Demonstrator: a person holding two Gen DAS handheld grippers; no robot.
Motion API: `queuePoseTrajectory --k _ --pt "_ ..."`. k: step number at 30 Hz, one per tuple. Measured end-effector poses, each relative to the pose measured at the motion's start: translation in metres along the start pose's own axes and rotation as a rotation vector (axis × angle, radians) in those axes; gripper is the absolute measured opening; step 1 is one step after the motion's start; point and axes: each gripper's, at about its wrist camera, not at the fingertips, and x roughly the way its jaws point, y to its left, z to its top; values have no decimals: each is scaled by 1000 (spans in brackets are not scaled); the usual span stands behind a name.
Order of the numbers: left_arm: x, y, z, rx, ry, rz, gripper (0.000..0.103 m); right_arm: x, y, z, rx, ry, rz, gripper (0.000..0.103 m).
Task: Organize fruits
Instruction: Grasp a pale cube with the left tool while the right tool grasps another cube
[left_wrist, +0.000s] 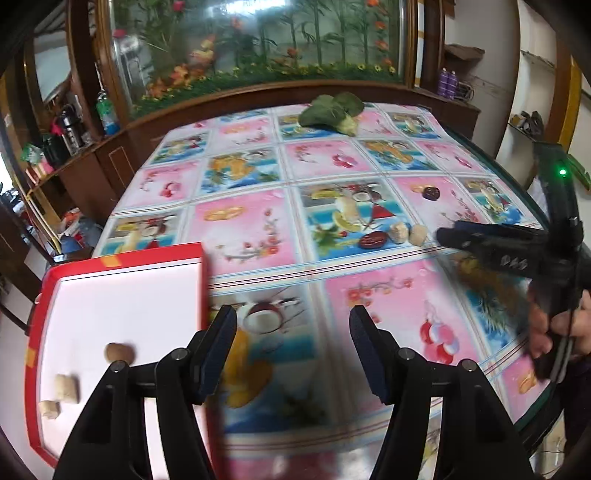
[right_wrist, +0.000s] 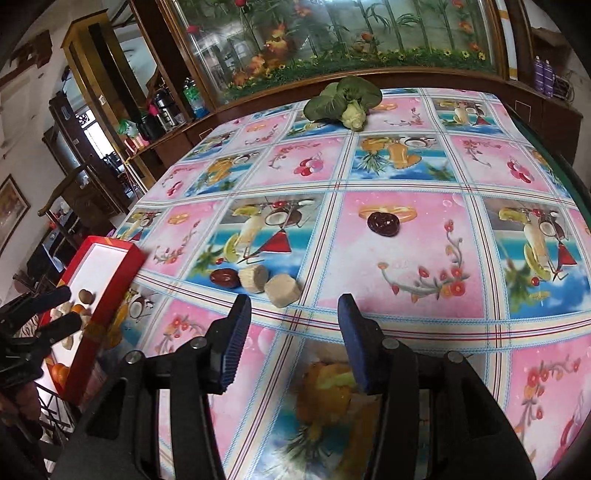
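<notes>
Fingers (right_wrist: 236, 343) of your right gripper (right_wrist: 293, 341) stand spread and empty, so center them over one pale chunk (right_wrist: 282, 291) before pinching.

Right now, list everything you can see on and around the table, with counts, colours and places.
tablecloth: one, pink and blue fruit print, covering the table
box: one, red rim, white inside, at the table's left edge
pieces in box: several, beige, brown and orange
dates: two, dark red; one alone mid-table, one beside the chunks
chunks: two, beige, side by side mid-table
greens: one bunch, green, far edge
cabinet: one, glass-fronted, wood frame, behind the table
bottles: two, purple, shelf at far right
left gripper: black, open, empty, by the box
right gripper: black, blue pads, open, empty, near the chunks
</notes>
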Motion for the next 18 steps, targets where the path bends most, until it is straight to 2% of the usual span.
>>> queuePoseTrajectory --k 4,8,12,16,18 --pt "-2 -6 5 0 -8 -7 63 12 7 0 -61 35 -22 49" --pt "-2 -12 7 17 3 -3 63 32 17 2 -127 76 -77 38" --pt "1 -20 15 25 3 -13 63 38 22 3 -177 67 -145 29" --pt "11 -37 32 56 -30 -52 63 34 15 4 -152 61 -138 27" --pt "21 -49 41 89 -37 -80 63 29 2 7 -93 55 -124 27"
